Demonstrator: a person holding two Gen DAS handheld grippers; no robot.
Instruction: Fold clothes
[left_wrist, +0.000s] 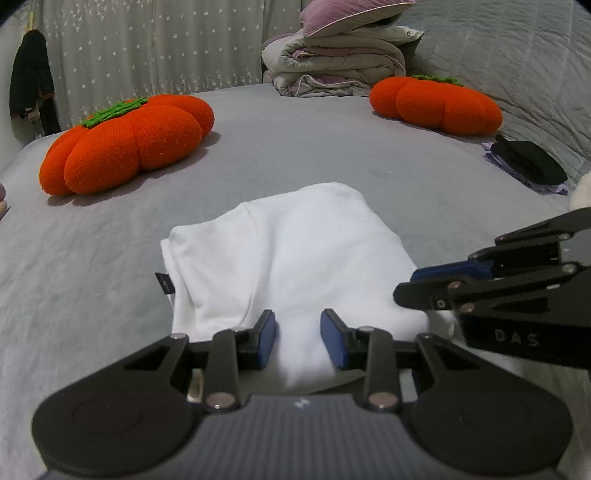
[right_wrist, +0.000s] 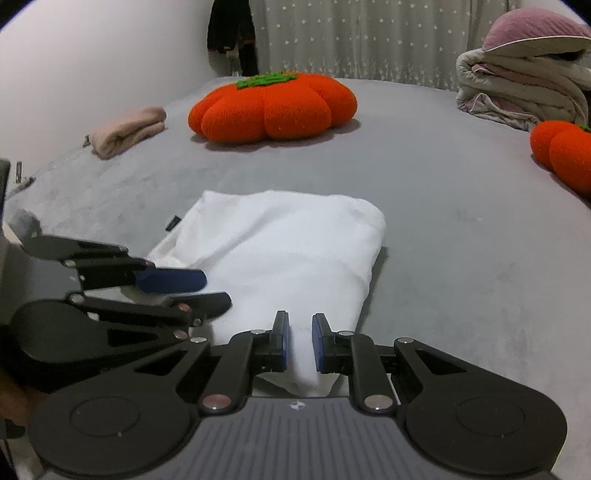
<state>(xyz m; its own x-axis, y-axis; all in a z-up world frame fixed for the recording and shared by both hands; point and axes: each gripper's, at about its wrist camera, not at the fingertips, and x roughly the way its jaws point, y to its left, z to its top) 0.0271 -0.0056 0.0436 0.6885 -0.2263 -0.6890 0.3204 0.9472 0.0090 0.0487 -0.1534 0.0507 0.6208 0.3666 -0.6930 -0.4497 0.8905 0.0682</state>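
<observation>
Folding looked well advanced: we had the white garment (left_wrist: 291, 251) lying in a compact rectangle at lower centre of the grey bed (left_wrist: 314, 147). Our left tongs (left_wrist: 298, 338) and right tongs (right_wrist: 299, 341) each pinched its near edge. We judged one last fold or a tidy remained.

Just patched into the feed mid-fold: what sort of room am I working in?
Most likely a bedroom: the white garment lies on a grey bedspread, with a stack of folded quilts at the far end and star-print curtains behind.
</observation>
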